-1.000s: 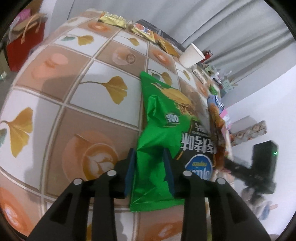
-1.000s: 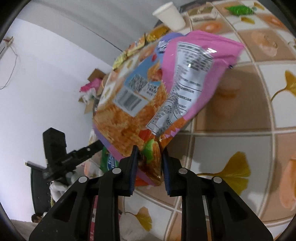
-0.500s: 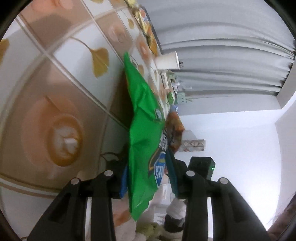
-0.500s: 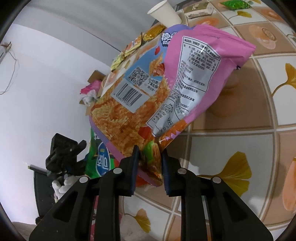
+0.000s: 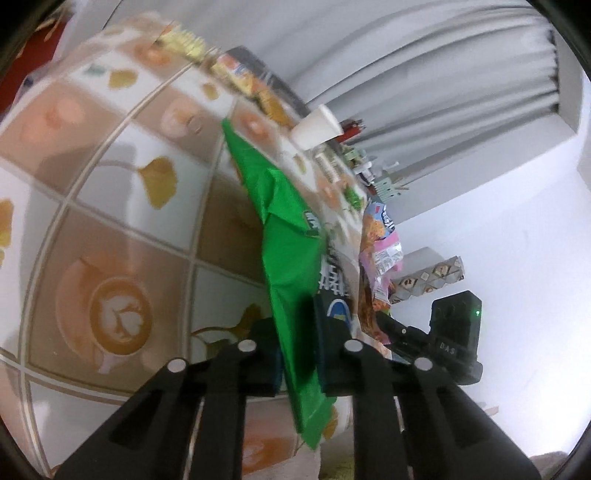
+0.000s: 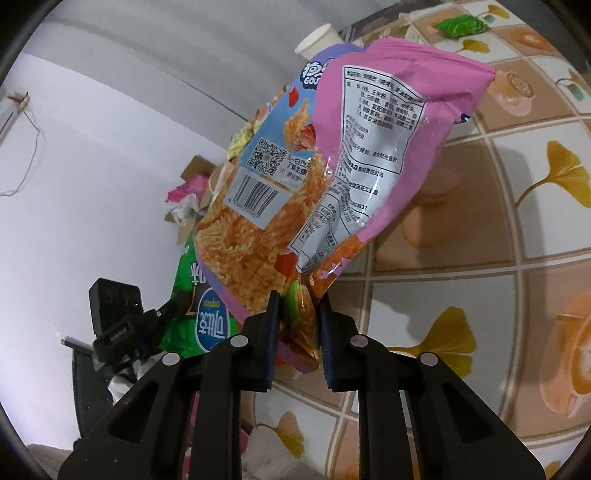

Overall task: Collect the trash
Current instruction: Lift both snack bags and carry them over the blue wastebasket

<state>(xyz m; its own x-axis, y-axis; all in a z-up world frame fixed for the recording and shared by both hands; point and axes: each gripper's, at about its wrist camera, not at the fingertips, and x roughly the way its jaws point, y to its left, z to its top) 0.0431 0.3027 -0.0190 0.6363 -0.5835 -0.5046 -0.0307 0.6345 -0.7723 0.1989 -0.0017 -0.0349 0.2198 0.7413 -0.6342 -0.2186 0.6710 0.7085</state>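
A green chip bag (image 5: pixel 284 251) stands edge-on between the pads of my left gripper (image 5: pixel 299 354), whose jaws are closing and pinch its lower end. The bag is off the tiled table (image 5: pixel 122 229). My right gripper (image 6: pixel 297 325) is shut on the bottom corner of a pink and orange snack bag (image 6: pixel 351 166) held up over the table (image 6: pixel 480 258), its jaws still closing a little. In the right wrist view the green chip bag (image 6: pixel 195 306) hangs just left of the pink one. In the left wrist view the pink snack bag (image 5: pixel 380 254) shows just right of the green one.
A white paper cup (image 5: pixel 317 127) stands near the table's far edge, with several small wrappers (image 5: pixel 236 74) beyond it. A crumpled green wrapper (image 6: pixel 460 26) lies at the far right. A black device with a green light (image 5: pixel 456 339) is close beside the bags. Grey curtains hang behind.
The green bag lay flat on the table with the left jaws wide around it; now the jaws have narrowed onto it and it is raised edge-on. The pink bag has shifted slightly, still gripped.
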